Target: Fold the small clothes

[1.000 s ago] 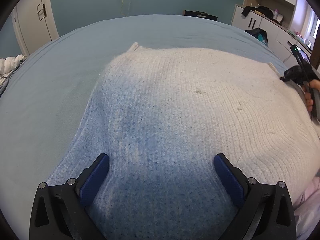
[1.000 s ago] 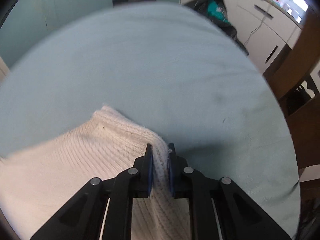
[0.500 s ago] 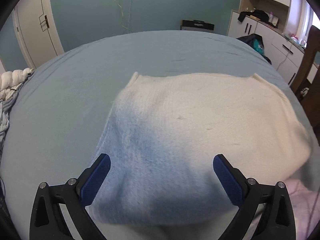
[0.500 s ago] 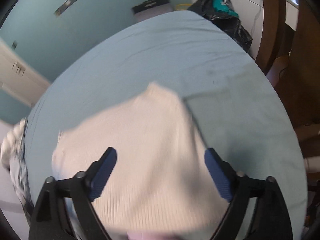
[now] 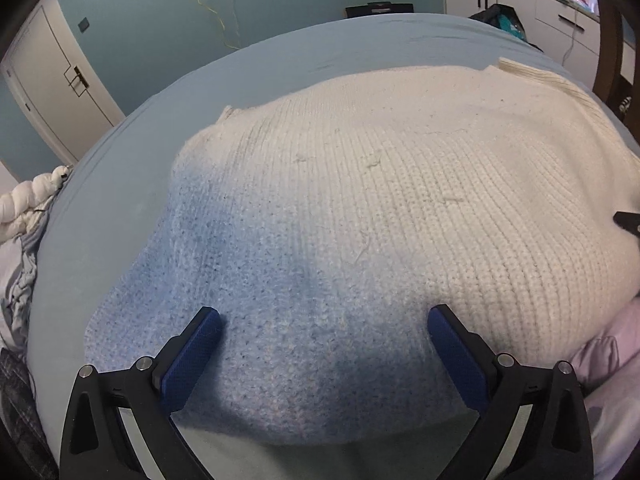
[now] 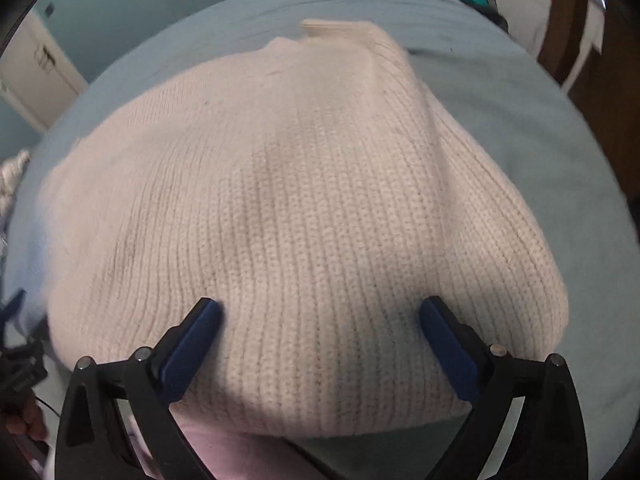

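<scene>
A cream-to-blue knit sweater (image 5: 360,208) lies folded and flat on the light blue bed (image 5: 132,184); its left part is blue, its right part cream. In the right wrist view the sweater (image 6: 300,208) fills the middle, with a ribbed edge at its far end. My left gripper (image 5: 323,320) is open and empty, just above the sweater's near blue edge. My right gripper (image 6: 319,316) is open and empty, over the sweater's near cream edge. Part of the right gripper shows at the right border of the left wrist view.
A pale pink garment (image 5: 608,364) lies at the near right under the sweater; it also shows in the right wrist view (image 6: 240,456). Rumpled white and blue clothes (image 5: 24,216) lie at the bed's left edge. White cabinets (image 5: 520,4) and a wooden post (image 5: 608,36) stand far right.
My right gripper let go of the sweater's cream edge, opened, and pulled back toward the near side. The sweater now lies flat. My left gripper stayed open and moved slightly closer.
</scene>
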The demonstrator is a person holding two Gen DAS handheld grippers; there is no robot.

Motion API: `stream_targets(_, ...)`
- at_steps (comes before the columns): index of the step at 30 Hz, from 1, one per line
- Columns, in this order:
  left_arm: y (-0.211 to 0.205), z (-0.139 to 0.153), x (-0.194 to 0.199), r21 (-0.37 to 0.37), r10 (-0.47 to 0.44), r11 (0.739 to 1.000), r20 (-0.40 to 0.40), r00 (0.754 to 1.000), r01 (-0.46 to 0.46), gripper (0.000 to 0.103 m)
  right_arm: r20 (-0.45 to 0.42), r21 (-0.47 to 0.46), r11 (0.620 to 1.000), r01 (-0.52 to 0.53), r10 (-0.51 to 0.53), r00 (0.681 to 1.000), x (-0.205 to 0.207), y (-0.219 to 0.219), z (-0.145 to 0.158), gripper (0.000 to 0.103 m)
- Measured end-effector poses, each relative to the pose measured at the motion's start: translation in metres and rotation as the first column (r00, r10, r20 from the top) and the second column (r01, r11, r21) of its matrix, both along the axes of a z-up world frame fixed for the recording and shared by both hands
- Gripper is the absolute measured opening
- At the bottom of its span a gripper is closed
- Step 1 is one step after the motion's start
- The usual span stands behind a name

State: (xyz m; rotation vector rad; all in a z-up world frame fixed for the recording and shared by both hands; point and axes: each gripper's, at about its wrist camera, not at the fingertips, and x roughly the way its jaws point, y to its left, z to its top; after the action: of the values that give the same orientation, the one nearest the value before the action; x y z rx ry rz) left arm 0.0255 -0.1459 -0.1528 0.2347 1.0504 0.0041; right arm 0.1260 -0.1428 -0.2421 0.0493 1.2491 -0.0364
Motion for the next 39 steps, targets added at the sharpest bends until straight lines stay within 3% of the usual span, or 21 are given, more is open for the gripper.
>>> stream_targets(2,0.002,0.002,0.006,-0.013,0.016,1.0,-0.024,1.0,-0.017,0.103,0.005,-0.031,1.0,0.0,0.0,1.0,0.002,0.007,-0.002,0.101)
stream_targets(6,0.016,0.023,0.006,-0.065,0.019,0.998,-0.064,0.998,-0.024,0.103,0.038,0.039,0.998,0.055,-0.057,0.998,-0.007,-0.003,0.017,0.101)
stream_targets(9,0.024,0.042,-0.008,0.0,0.025,1.0,-0.052,0.998,-0.025,0.103,0.117,0.085,0.982,0.167,-0.177,0.977,-0.02,-0.035,0.046,0.102)
stream_targets(11,0.034,0.058,-0.023,0.057,0.016,0.998,-0.027,1.0,-0.014,0.103,0.121,0.183,0.951,0.25,-0.274,0.954,-0.03,-0.059,0.068,0.102)
stream_targets(12,0.037,0.064,-0.031,0.063,0.015,0.998,-0.018,1.0,-0.014,0.103,0.109,0.243,0.927,0.284,-0.317,0.942,-0.034,-0.072,0.073,0.102)
stream_targets(16,0.07,0.08,-0.054,0.021,0.054,0.998,-0.015,0.998,-0.054,0.103,-0.038,0.485,0.767,0.421,-0.463,0.886,-0.051,-0.11,0.077,0.102)
stream_targets(18,0.089,0.076,-0.064,-0.028,0.103,0.994,-0.03,0.994,-0.104,0.103,-0.137,0.608,0.64,0.47,-0.498,0.856,-0.069,-0.11,0.061,0.102)
stream_targets(20,0.109,0.063,-0.075,-0.059,0.167,0.984,-0.046,0.985,-0.17,0.103,-0.198,0.658,0.572,0.49,-0.496,0.845,-0.079,-0.101,0.041,0.102)
stream_targets(22,0.126,0.05,-0.082,-0.085,0.22,0.971,-0.065,0.973,-0.225,0.103,-0.218,0.654,0.558,0.51,-0.507,0.834,-0.087,-0.093,0.021,0.101)
stream_targets(24,0.141,0.034,-0.077,-0.135,0.254,0.954,-0.12,0.96,-0.269,0.103,-0.2,0.641,0.57,0.514,-0.522,0.829,-0.088,-0.092,0.007,0.098)
stream_targets(29,0.152,0.022,-0.058,-0.207,0.293,0.92,-0.202,0.935,-0.333,0.103,-0.235,0.698,0.507,0.506,-0.504,0.831,-0.082,-0.081,-0.015,0.092)
stream_targets(36,0.146,0.016,-0.036,-0.219,0.304,0.912,-0.209,0.93,-0.347,0.103,-0.225,0.718,0.488,0.497,-0.513,0.828,-0.063,-0.08,-0.02,0.092)
stream_targets(38,0.144,0.016,-0.037,-0.22,0.304,0.911,-0.209,0.929,-0.348,0.103,-0.204,0.712,0.503,0.49,-0.52,0.829,-0.06,-0.081,-0.016,0.087)
stream_targets(39,0.143,0.016,-0.034,-0.217,0.303,0.913,-0.209,0.93,-0.346,0.103,-0.188,0.706,0.518,0.483,-0.52,0.833,-0.061,-0.079,-0.012,0.079)
